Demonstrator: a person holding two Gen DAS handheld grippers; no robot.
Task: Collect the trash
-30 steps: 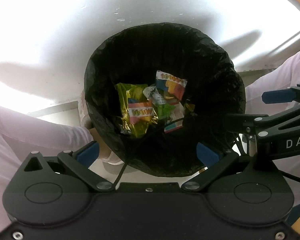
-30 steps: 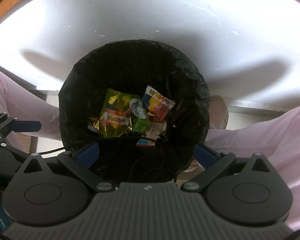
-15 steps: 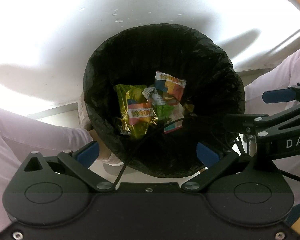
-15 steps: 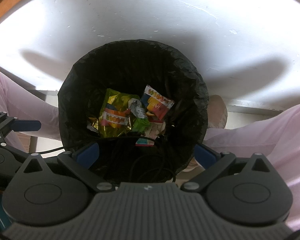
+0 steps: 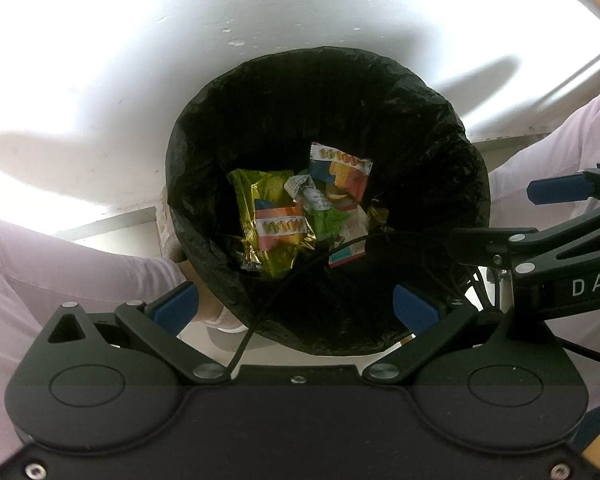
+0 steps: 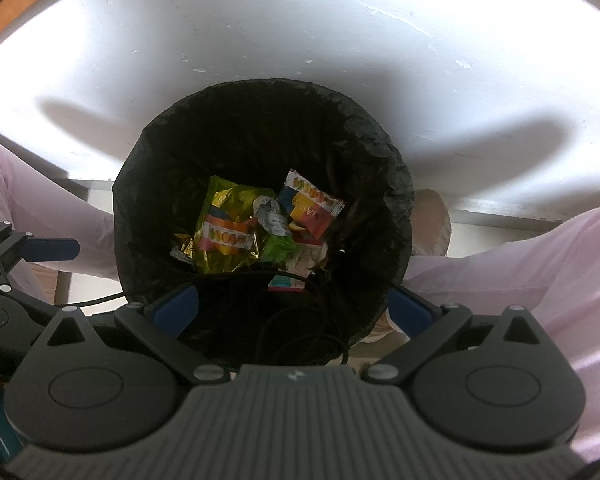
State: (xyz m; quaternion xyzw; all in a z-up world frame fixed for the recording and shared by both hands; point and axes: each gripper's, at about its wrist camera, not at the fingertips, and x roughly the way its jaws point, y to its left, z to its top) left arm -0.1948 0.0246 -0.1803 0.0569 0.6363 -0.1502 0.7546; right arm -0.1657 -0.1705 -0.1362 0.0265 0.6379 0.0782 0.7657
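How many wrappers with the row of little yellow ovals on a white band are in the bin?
2. One wrapper lies on the yellow-green bag, left; the other wrapper leans at the back right. More may lie buried.

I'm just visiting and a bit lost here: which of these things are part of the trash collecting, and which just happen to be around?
Part of the job:
- bin with black liner
- snack wrappers lying inside it
- left claw, open and empty
- right claw, open and empty

Just around:
- white table
- black cables
- person's pink-clothed legs
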